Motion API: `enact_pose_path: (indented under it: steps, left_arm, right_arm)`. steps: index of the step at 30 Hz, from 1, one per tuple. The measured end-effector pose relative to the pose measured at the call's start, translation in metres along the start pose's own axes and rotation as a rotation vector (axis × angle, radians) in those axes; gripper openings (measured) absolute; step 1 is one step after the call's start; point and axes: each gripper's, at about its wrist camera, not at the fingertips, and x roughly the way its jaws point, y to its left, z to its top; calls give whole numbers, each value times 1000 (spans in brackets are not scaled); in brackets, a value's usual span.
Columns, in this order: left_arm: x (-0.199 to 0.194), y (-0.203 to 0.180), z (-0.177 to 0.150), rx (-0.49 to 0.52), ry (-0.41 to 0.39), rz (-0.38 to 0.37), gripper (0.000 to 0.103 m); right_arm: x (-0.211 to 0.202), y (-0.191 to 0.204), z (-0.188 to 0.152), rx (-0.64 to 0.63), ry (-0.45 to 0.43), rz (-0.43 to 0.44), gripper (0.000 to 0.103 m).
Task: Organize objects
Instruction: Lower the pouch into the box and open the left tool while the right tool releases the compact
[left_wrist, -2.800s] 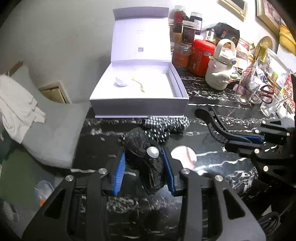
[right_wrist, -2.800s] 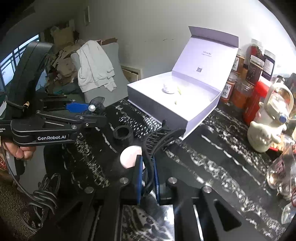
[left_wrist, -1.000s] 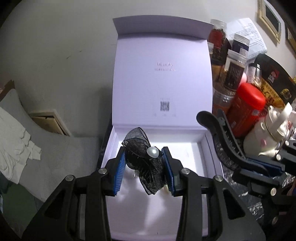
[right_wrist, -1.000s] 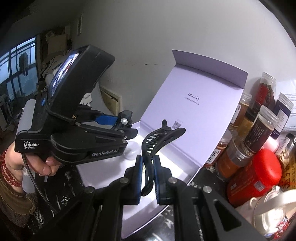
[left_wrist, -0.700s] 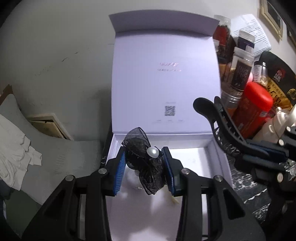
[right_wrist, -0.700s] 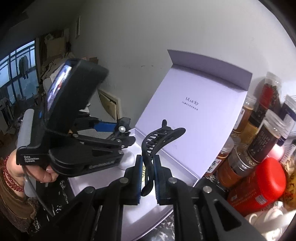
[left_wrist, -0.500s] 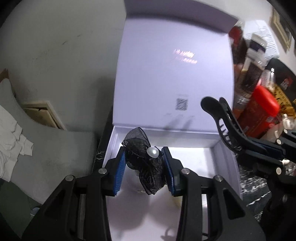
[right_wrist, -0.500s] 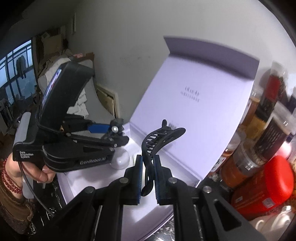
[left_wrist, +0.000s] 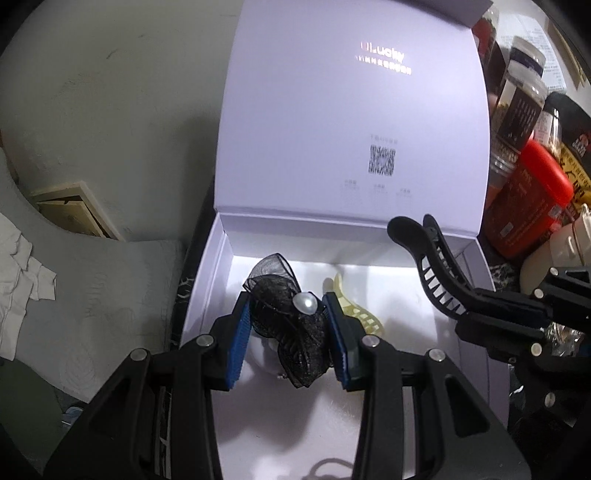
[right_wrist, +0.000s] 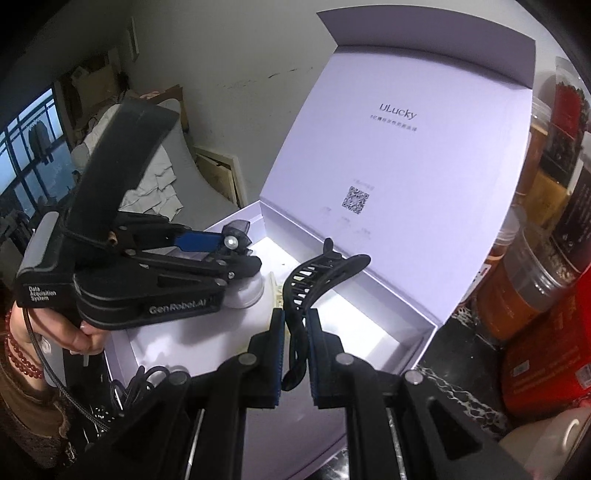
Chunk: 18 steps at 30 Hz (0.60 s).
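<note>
Now, over the open white cardboard box (left_wrist: 207, 295), I should lower my left gripper (left_wrist: 288, 325), clamped on the black gauze pearl bow (left_wrist: 291, 321), and my right gripper (right_wrist: 295, 354), pinching the black plastic claw clip (right_wrist: 317, 280), before releasing onto bare floor.

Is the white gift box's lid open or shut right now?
Open: the white gift box's hinged lid stands upright behind the tray, interior exposed.

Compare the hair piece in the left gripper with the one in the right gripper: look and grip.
The black mesh bow is soft, crumpled fabric with a pearl at its centre; the black claw clip is rigid, curved plastic with teeth. The left gripper holds the bow with its jaws parted around the fabric; the right gripper pinches the thin clip with its jaws nearly together. Both are black and held over the open white box.
</note>
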Motion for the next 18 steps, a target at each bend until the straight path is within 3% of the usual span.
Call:
enact_pose_path:
  steps: [9, 18]
  left_arm:
    - [6, -8, -4, 24, 18, 25, 37]
    - [10, -15, -7, 46, 21, 57, 41]
  right_arm:
    - [17, -2, -3, 26, 31, 27, 11]
    - [43, 6, -9, -19, 103, -45, 11]
